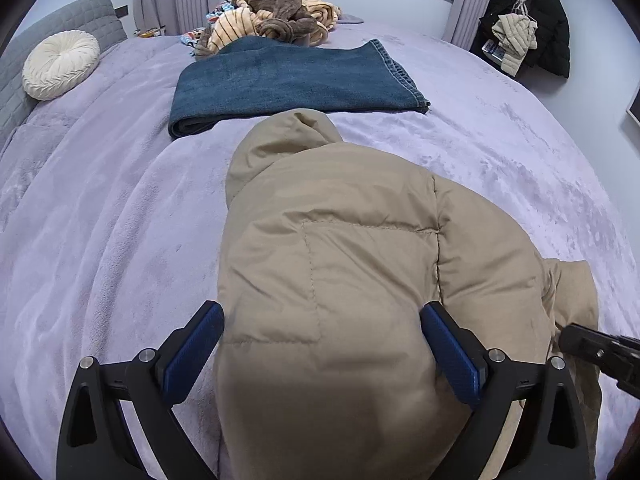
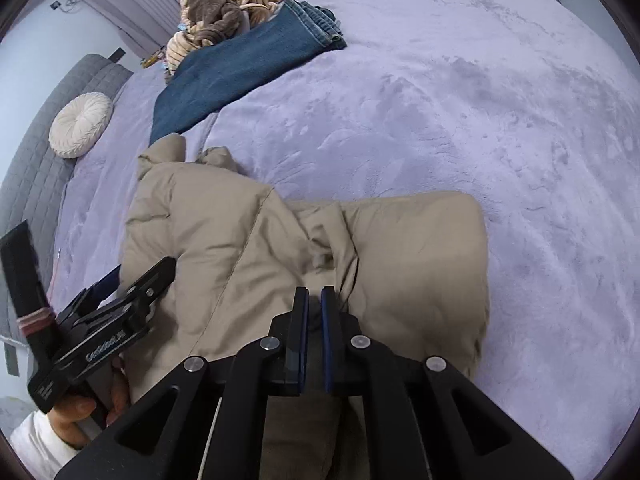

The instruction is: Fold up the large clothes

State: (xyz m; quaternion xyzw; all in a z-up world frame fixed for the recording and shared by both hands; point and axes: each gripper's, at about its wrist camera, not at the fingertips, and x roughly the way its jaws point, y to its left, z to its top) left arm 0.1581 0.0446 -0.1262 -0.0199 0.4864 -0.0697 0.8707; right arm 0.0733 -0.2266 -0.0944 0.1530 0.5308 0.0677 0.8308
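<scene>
A tan puffer jacket (image 1: 340,264) lies partly folded on the lavender bed cover (image 1: 100,220), hood pointing away. My left gripper (image 1: 322,320) is open, its blue-padded fingers (image 1: 196,348) straddling the jacket's near bulge. In the right wrist view the jacket (image 2: 248,240) lies just ahead, and my right gripper (image 2: 314,300) is shut with jaws almost together over a fold of jacket fabric; whether fabric is pinched I cannot tell. The left gripper (image 2: 120,280) shows at the left, held by a hand.
Folded blue jeans (image 1: 288,80) lie beyond the jacket. A heap of striped and brown fabric (image 1: 276,16) sits at the far edge. A round cream cushion (image 1: 60,64) leans on the grey headboard (image 1: 16,80). Dark coats (image 1: 528,28) hang at far right.
</scene>
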